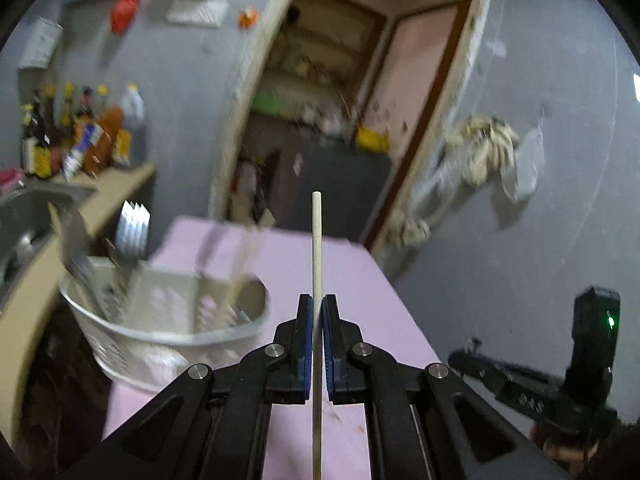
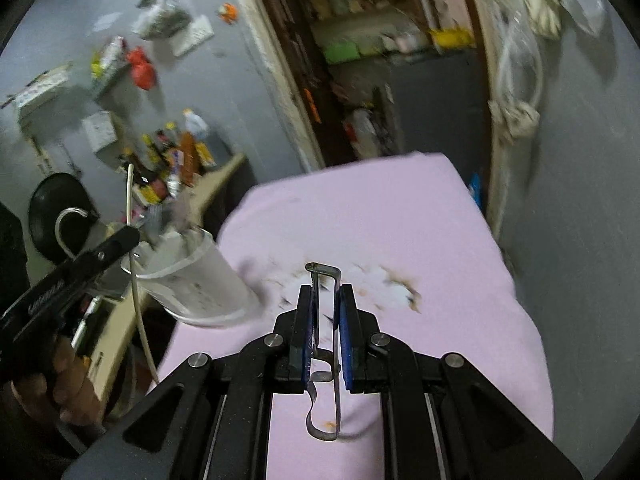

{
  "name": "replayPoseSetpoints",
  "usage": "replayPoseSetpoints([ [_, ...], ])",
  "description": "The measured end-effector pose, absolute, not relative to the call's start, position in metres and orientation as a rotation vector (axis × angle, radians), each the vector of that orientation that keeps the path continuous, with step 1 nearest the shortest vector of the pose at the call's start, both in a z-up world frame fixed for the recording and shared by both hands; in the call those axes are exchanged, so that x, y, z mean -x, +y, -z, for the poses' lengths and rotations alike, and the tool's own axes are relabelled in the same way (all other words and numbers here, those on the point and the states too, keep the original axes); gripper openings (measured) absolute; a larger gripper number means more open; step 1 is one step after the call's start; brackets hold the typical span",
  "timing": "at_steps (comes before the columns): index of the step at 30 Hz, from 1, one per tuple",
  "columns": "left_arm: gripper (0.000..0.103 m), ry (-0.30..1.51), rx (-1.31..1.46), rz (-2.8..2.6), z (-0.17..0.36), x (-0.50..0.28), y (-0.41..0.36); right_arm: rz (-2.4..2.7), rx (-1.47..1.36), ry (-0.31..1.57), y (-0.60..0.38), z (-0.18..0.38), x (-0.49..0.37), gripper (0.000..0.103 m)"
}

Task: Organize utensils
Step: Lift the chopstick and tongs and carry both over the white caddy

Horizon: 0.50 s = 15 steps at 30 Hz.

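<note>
Carrying the last pieces, we judge: basket [image 1: 168,332] at the worktop's [image 1: 360,280] left edge already holds several utensils, and no loose ones show on the worktop. Left tongs [image 1: 317,344] are clamped on a chopstick [image 1: 317,248], held upright right of the basket. Right tongs [image 2: 325,328], nearly closed, pinch a bent metal utensil [image 2: 326,360] above the worktop. Both await dropping in.

Pale wooden chopstick [image 1: 317,264] standing upright, pinched at mid-length. Bent metal utensil [image 2: 325,344] clamped lengthwise, looped end nearest. White slotted holder [image 1: 168,320] on pink bench, crowded with blurred utensils.
</note>
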<state>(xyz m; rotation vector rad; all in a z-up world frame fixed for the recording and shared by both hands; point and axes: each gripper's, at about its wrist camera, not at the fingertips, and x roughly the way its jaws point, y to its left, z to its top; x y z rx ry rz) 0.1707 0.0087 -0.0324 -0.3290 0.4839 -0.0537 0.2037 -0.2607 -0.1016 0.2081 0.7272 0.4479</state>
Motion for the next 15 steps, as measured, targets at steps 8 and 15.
replayPoseSetpoints([
  [8,0.005,0.340,0.327,-0.061,-0.008,-0.166,0.079,-0.548,-0.225,0.556,-0.214,0.048,-0.212,0.011],
  [15,0.005,0.261,0.338,-0.118,-0.020,-0.172,0.130,-0.635,-0.250,0.406,-0.153,-0.005,-0.227,0.011],
])
